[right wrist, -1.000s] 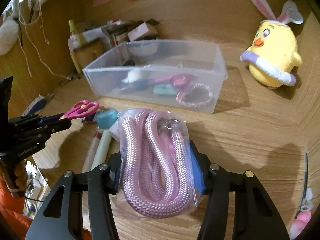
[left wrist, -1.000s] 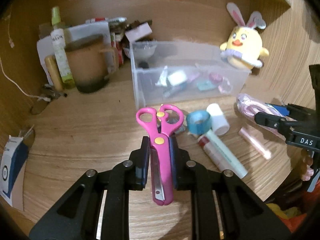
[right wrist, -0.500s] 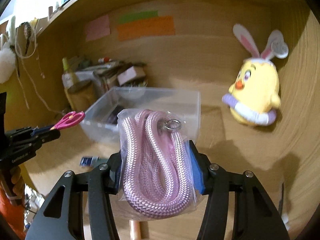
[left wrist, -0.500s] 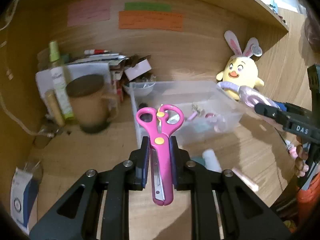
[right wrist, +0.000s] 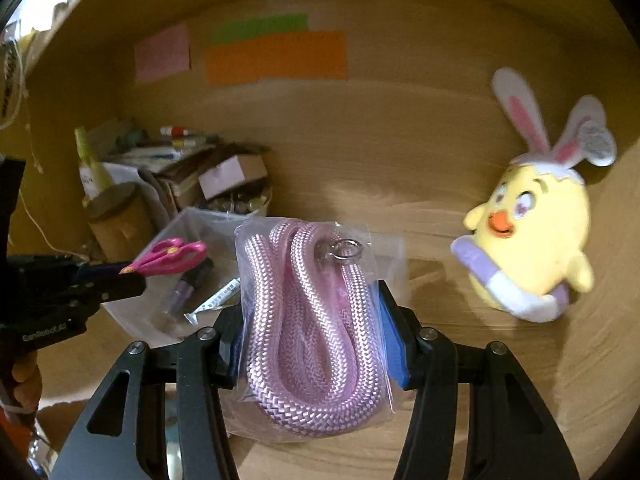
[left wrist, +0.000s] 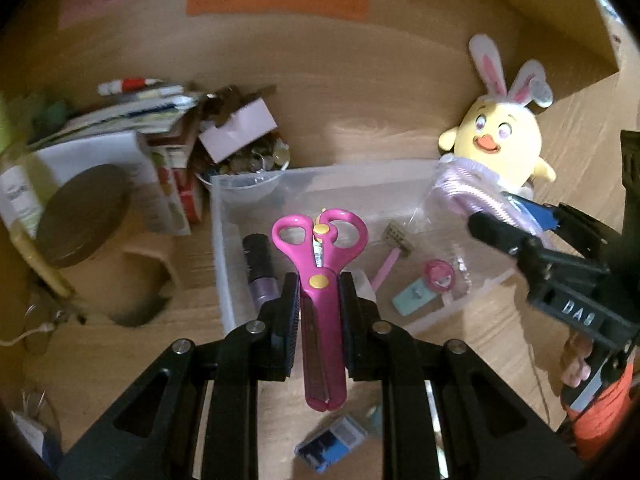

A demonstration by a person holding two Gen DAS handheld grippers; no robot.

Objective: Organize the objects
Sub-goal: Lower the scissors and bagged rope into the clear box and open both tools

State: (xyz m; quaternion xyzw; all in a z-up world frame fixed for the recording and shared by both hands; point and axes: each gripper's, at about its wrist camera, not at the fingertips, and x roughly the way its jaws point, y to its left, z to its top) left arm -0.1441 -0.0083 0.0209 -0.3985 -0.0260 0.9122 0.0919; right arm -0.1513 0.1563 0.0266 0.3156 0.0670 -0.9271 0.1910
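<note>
My left gripper is shut on pink scissors, handles forward, held above the near left part of a clear plastic bin. My right gripper is shut on a bagged pink rope and holds it in the air over the bin's right end. The rope and right gripper show at the right of the left wrist view. The scissors and left gripper show at the left of the right wrist view. The bin holds a dark tube, a teal item and other small things.
A yellow bunny-eared plush sits right of the bin, against the wall. A brown mug, a bottle, stacked papers and boxes crowd the back left. A blue and white item lies on the wooden desk below my left gripper.
Both grippers have risen and moved forward over the bin, each still holding its object. The desk items that lay in front of the bin have dropped out of view.
</note>
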